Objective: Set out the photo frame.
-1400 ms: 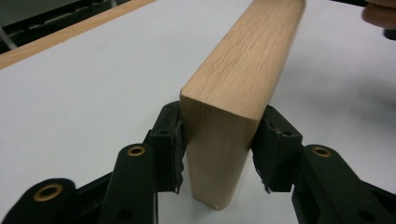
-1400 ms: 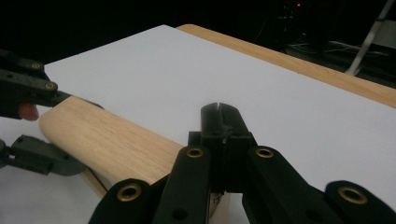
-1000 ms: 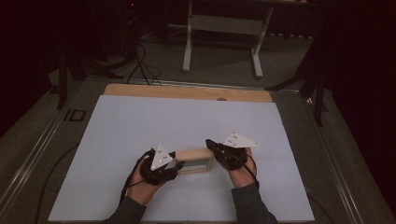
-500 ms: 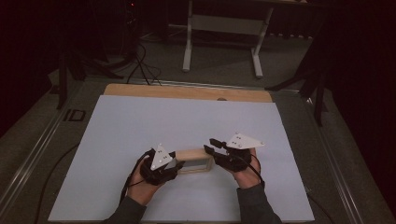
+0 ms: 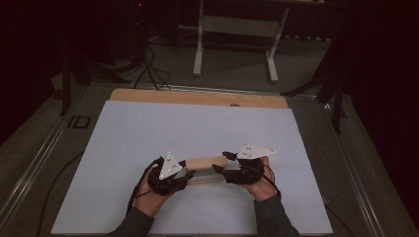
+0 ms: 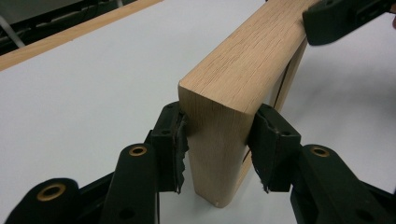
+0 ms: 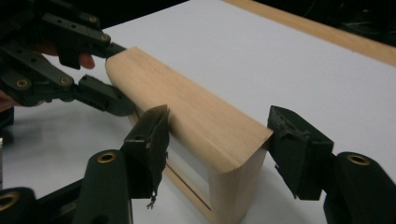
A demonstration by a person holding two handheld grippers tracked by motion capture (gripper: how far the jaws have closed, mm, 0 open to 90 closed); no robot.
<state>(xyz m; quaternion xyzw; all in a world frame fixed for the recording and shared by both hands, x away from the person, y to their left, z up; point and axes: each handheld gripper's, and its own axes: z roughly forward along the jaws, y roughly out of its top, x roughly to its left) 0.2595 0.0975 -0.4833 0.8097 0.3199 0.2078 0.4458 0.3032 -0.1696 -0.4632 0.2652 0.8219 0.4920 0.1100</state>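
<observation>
So there's a wooden frame (image 5: 205,169) standing on edge on the white table top (image 5: 197,128), near the person's side of it, roughly in the middle left to right. It looks like a light oak box-like frame with rounded corners and a pale panel set into it.

Starting on the left: the left hand (image 5: 148,190) has the left gripper (image 5: 184,174) clamped on the left end of the frame. In the left gripper view you can see it really well, the two black pads (image 6: 175,144) press on either face of the wooden end (image 6: 219,140), one per side, so that's a proper grip. The jaws stand about half open just because the wood is that thick. The bottom corner of the frame sits right down on the table top there.

Middle: the frame's long top edge runs between the two grippers, nearly level, wood grain showing.

On the right: the right hand (image 5: 259,180) holds the right gripper (image 5: 225,163) at the frame's other end. Its jaws have just been opening, and in the right gripper view (image 7: 217,154) the frame's end sits between them, but the pads are off the wood. The right pad (image 7: 294,140) is only near the corner, the left pad is just beside the face with a frayed bit hanging off it. So it's let go, jaws wide, straddling the end without squeezing.

Past the white top there's a strip of bare wooden table edge (image 5: 197,96) along the far side.
</observation>
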